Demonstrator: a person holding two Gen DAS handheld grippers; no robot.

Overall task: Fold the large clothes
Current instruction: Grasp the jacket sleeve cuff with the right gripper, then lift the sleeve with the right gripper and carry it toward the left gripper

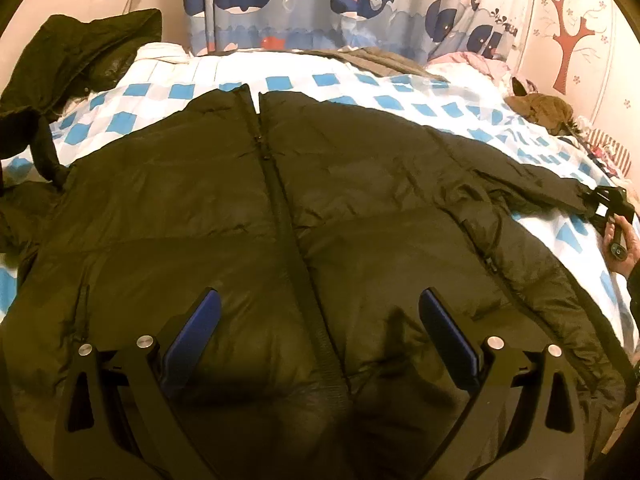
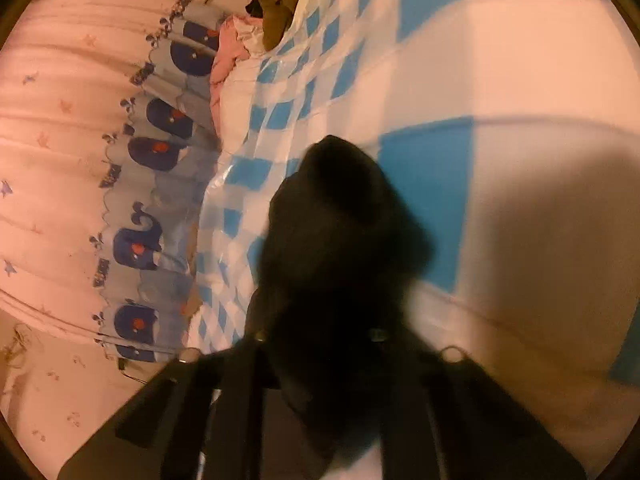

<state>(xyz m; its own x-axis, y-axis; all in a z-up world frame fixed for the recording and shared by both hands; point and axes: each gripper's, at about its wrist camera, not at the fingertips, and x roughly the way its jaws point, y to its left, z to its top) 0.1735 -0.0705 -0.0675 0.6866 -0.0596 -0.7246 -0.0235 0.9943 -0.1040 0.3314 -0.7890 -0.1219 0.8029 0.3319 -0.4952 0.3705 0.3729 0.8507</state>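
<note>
A large black puffer jacket [image 1: 280,220] lies front up and zipped on the blue-and-white checked bed cover [image 1: 400,96]. My left gripper [image 1: 320,300] hovers open over the jacket's lower front, its blue pads [image 1: 200,328] wide apart on either side of the zip with nothing between them. The jacket's right sleeve [image 1: 540,184] stretches out to the right edge of the bed. My right gripper [image 1: 600,200], held by a hand [image 1: 628,244], is shut on the cuff. In the right wrist view the black cuff [image 2: 340,220] fills the jaws of the right gripper [image 2: 320,320] and hides the fingertips.
Another dark jacket [image 1: 80,52] is heaped at the back left. An olive garment [image 1: 380,60], pink clothes [image 1: 480,60] and a brown garment [image 1: 540,108] lie along the far and right sides. A whale-print curtain [image 1: 320,0] hangs behind the bed.
</note>
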